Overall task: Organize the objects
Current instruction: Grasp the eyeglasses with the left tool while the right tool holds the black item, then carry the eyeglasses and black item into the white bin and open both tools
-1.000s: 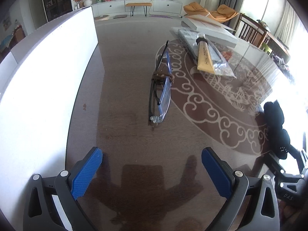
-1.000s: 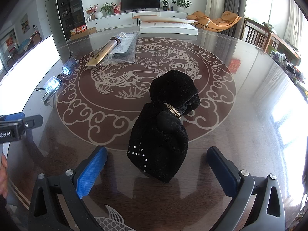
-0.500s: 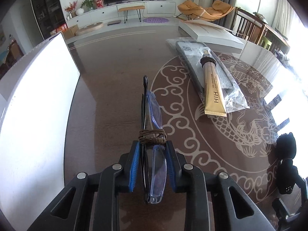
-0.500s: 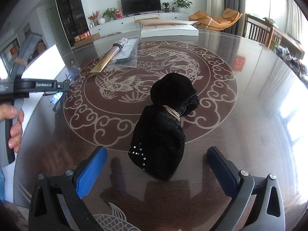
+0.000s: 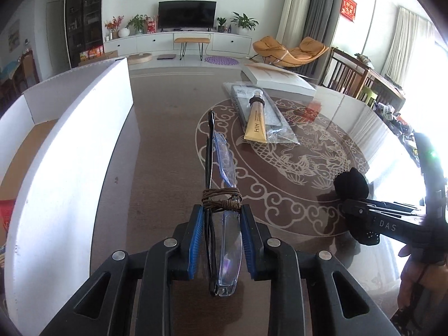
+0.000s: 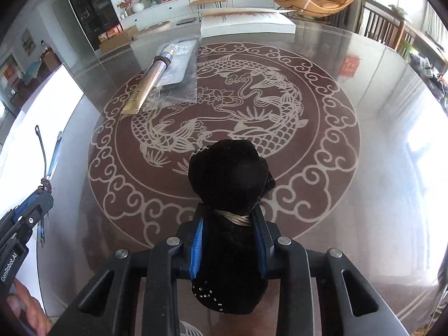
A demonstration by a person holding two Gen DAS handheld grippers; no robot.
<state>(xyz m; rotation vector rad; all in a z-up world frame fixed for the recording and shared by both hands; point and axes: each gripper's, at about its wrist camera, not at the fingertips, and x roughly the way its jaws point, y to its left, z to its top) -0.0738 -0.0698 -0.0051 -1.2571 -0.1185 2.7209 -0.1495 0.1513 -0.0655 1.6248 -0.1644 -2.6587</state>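
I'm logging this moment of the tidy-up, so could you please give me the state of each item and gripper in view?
left gripper: shut on the folded glasses.
folded glasses: cord-bound, held on edge.
right gripper: shut on the black cloth bundle.
black cloth bundle: tied at the neck, gripped below the tie.
gold tube: capped, lying on the plastic sleeve.
white box: open-topped.

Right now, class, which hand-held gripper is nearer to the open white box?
Left. The left hand-held gripper, clamping the glasses, sits just beside the white box; the right hand-held gripper is farther across the table.
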